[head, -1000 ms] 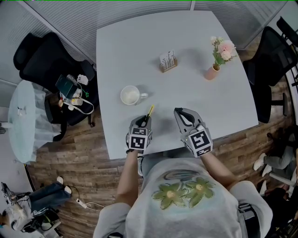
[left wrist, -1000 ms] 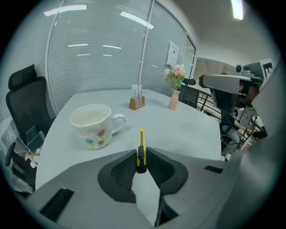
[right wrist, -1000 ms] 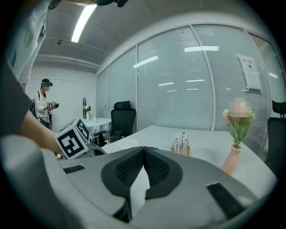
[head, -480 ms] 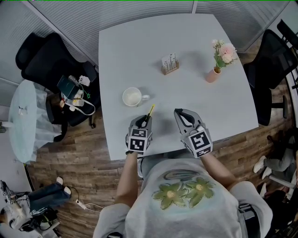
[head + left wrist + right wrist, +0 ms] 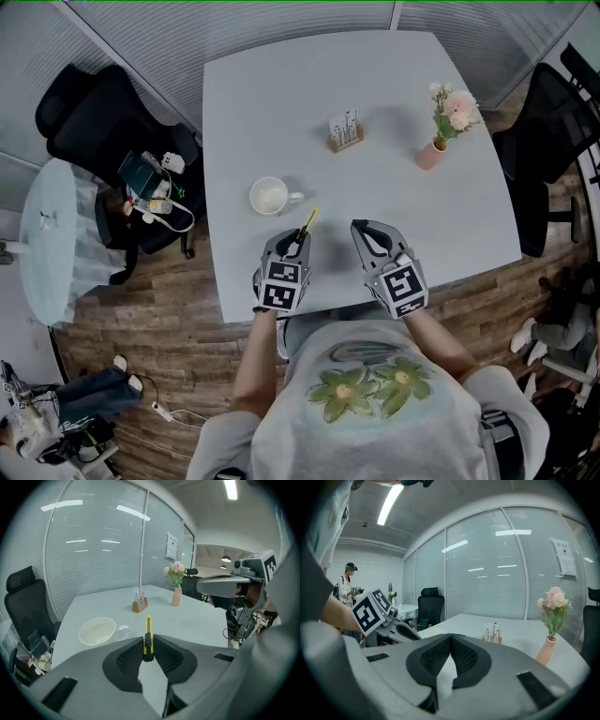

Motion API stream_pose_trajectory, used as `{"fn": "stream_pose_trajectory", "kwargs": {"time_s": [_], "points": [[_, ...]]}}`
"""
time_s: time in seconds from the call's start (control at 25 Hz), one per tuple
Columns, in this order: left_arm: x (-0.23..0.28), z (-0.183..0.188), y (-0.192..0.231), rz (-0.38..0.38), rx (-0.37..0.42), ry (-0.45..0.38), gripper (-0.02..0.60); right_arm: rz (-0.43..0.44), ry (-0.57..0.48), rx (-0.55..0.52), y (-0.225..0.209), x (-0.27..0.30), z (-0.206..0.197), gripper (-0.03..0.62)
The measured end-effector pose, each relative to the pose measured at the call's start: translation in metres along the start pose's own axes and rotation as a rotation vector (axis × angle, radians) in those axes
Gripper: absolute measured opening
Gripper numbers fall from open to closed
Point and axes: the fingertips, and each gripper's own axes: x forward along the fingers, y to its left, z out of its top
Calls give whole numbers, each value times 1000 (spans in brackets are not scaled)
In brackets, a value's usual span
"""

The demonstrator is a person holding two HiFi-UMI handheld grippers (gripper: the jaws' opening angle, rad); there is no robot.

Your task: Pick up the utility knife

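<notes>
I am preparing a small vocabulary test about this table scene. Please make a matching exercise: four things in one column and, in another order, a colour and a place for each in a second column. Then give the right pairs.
Column one:
1. utility knife
2. mug
3. vase
4. card holder

Column two:
A. pink, toward the right side of the table
B. wooden, near the middle of the table
C. yellow, clamped between the jaws of the left gripper
D. white, standing on the table, left of the knife

Right pairs: 1-C, 2-D, 3-A, 4-B.
</notes>
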Motion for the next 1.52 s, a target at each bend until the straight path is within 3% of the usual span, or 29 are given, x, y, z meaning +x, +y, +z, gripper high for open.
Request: {"fn": "stream_pose_trajectory", "kwargs": {"time_s": [0.52, 0.96, 1.52], "points": [[-13, 39, -12, -16, 54, -80, 66, -3, -9, 5, -3, 1, 3, 6], [-33, 78, -25, -39, 64, -184, 66, -9, -16, 14, -8, -1, 5, 6], [-63, 128, -46, -59, 136, -308, 66, -13, -29, 6, -14, -2, 8, 6]]}}
